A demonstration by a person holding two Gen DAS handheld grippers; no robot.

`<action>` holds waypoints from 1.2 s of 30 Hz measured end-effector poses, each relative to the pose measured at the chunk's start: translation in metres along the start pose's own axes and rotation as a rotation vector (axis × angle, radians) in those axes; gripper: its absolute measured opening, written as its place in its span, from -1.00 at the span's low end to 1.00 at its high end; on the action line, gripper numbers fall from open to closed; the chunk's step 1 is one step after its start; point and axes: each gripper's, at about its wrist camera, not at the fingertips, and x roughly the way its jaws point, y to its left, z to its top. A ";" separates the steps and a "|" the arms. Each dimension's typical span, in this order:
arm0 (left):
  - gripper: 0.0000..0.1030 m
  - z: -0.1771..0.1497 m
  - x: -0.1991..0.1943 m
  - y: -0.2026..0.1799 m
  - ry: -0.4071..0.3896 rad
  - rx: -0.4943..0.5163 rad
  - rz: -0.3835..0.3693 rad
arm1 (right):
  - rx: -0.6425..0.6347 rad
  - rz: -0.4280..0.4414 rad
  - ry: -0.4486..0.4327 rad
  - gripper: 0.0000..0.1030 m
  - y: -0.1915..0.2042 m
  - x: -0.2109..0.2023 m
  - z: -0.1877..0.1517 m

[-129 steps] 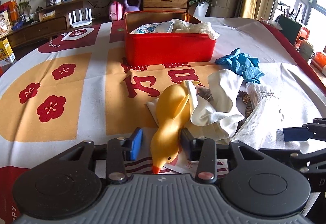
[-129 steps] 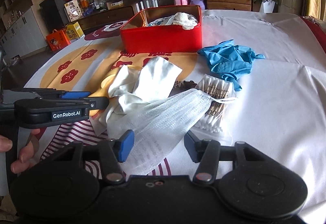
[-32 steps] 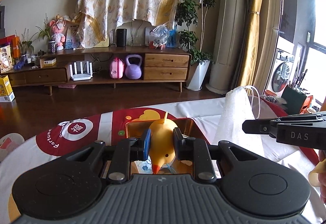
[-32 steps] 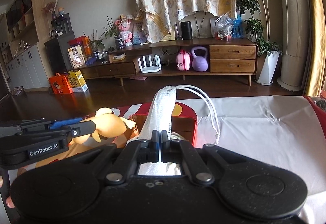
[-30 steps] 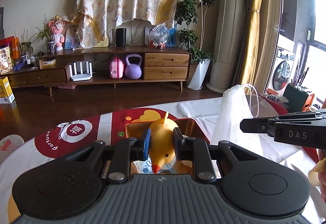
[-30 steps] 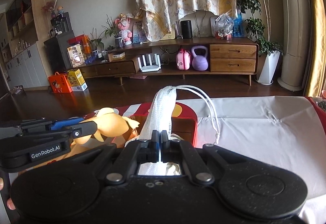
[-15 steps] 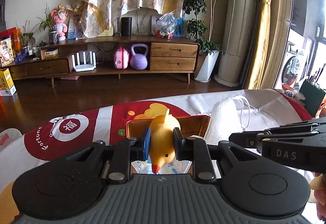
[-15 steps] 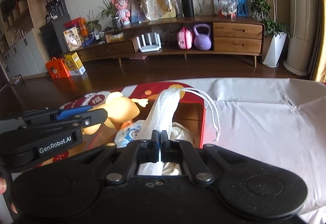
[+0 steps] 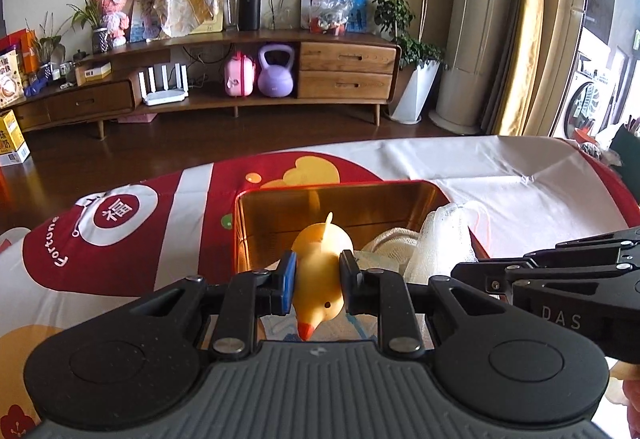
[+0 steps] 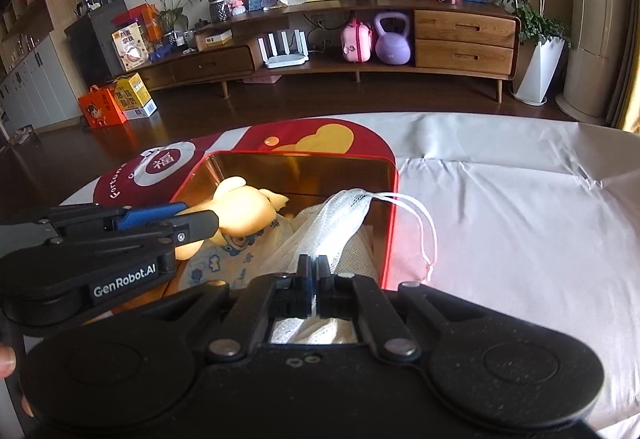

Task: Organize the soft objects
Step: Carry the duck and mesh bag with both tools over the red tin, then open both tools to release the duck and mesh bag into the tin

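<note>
My left gripper (image 9: 318, 281) is shut on a yellow rubber duck (image 9: 320, 271), beak toward the camera, held over the open red tin box (image 9: 332, 199). In the right wrist view the duck (image 10: 240, 215) hangs above the box's left half (image 10: 296, 159). My right gripper (image 10: 313, 275) is shut on a white mesh bag (image 10: 332, 227) with a drawstring loop, which droops into the box's right half. The same mesh bag (image 9: 444, 243) shows at the right in the left wrist view. White cloth and a blue-printed pack (image 10: 216, 259) lie inside the box.
The box stands on a bed-like surface with a red, yellow and white printed cover (image 9: 120, 239) and a white sheet (image 10: 520, 219) to the right. Beyond the edge lie a dark wood floor and a long wooden sideboard (image 9: 240, 79) with a purple kettlebell.
Both grippers have sunk toward the red box and tipped downward. The box's inside now fills more of both views, and the duck and mesh bag hang lower over it.
</note>
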 end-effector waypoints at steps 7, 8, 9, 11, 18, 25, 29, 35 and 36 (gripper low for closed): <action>-0.57 -0.003 0.017 0.000 0.065 -0.002 -0.008 | -0.015 -0.027 0.026 -0.96 0.002 0.016 -0.002; -0.57 -0.003 0.018 0.001 0.073 -0.005 -0.009 | -0.016 -0.033 0.028 -0.95 0.002 0.017 -0.002; -0.57 -0.004 0.020 0.001 0.082 -0.007 -0.013 | -0.018 -0.032 0.032 -0.94 0.002 0.019 -0.001; -0.57 -0.005 0.023 0.001 0.093 -0.003 -0.013 | -0.025 -0.042 0.033 -0.87 0.004 0.019 -0.002; -0.55 -0.007 0.025 -0.002 0.125 0.000 -0.003 | -0.043 -0.055 0.048 -0.68 0.006 0.018 -0.003; -0.51 -0.006 0.020 0.001 0.140 -0.025 0.005 | -0.052 -0.056 0.036 -0.45 0.008 0.009 -0.004; -0.30 -0.006 0.012 -0.001 0.128 -0.025 -0.007 | -0.049 -0.054 0.025 -0.31 0.008 0.001 -0.004; 0.12 -0.004 -0.001 -0.001 0.109 -0.028 -0.010 | -0.036 -0.047 -0.001 -0.12 0.007 -0.017 -0.004; 0.11 -0.003 -0.004 -0.001 0.106 -0.029 -0.009 | -0.038 -0.043 -0.004 -0.10 0.008 -0.020 -0.004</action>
